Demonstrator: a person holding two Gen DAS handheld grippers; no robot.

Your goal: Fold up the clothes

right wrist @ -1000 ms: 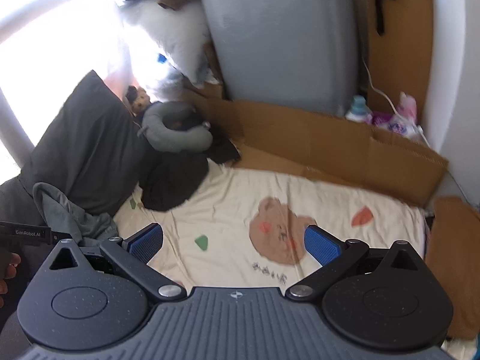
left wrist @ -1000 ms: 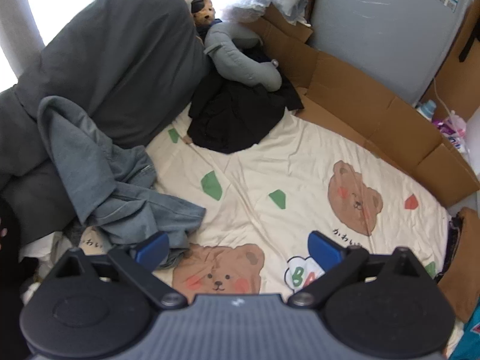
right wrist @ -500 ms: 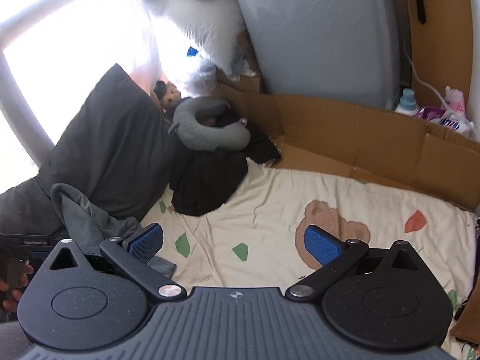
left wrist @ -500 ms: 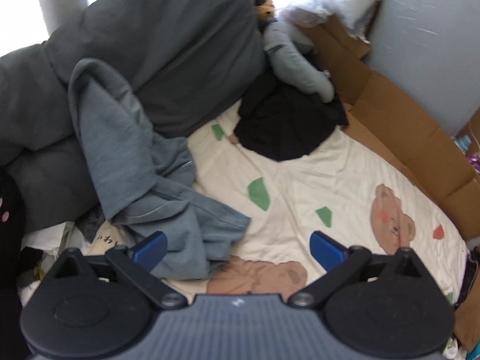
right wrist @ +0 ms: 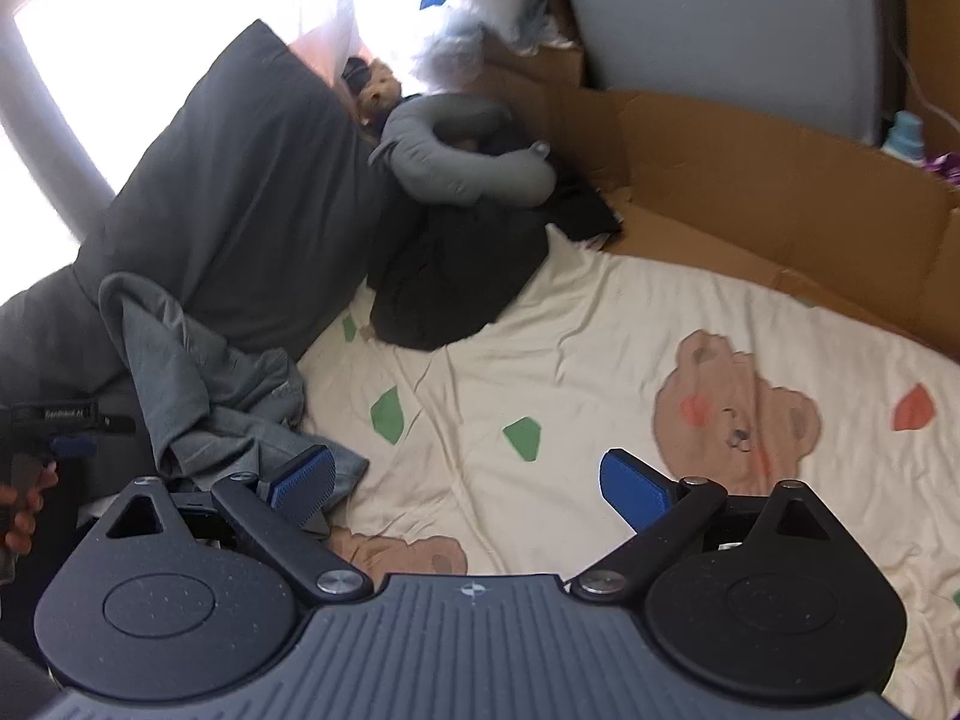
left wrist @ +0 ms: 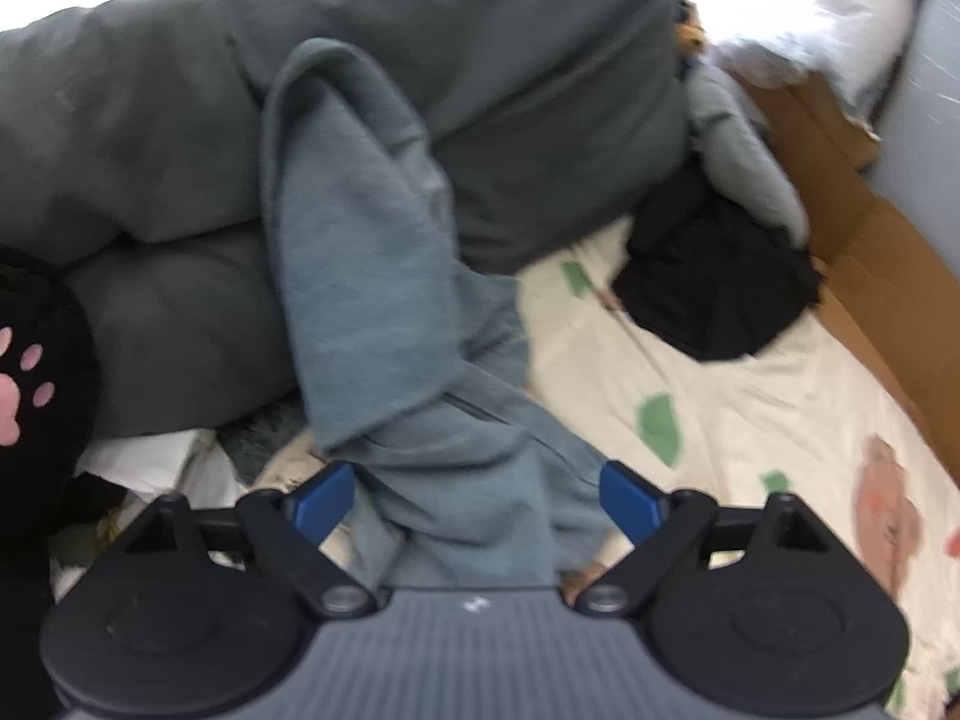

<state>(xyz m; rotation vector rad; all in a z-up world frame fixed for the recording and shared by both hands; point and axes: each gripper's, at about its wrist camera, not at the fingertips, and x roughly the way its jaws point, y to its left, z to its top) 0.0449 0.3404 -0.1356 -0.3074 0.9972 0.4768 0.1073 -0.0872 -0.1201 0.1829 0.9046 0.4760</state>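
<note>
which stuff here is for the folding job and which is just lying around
For the job:
- blue-grey garment, between the open left gripper
- black garment, perhaps next
- bear sheet

Lying about:
- dark pillows
- neck pillow
- cardboard
- plush toy

Probably bedroom: pillows (right wrist: 240, 192), bear bedsheet (right wrist: 600, 360)

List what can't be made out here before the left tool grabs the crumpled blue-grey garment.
- Crumpled blue-grey garment: left wrist view, its near end runs under the open left tool; garment type unreadable.
- Black clothing heap: right wrist view, a grey neck pillow lies on its far part.
- Small brown plush toy: right wrist view, washed out by window glare.
- Left tool: right wrist view, cut off at the left edge.
</note>
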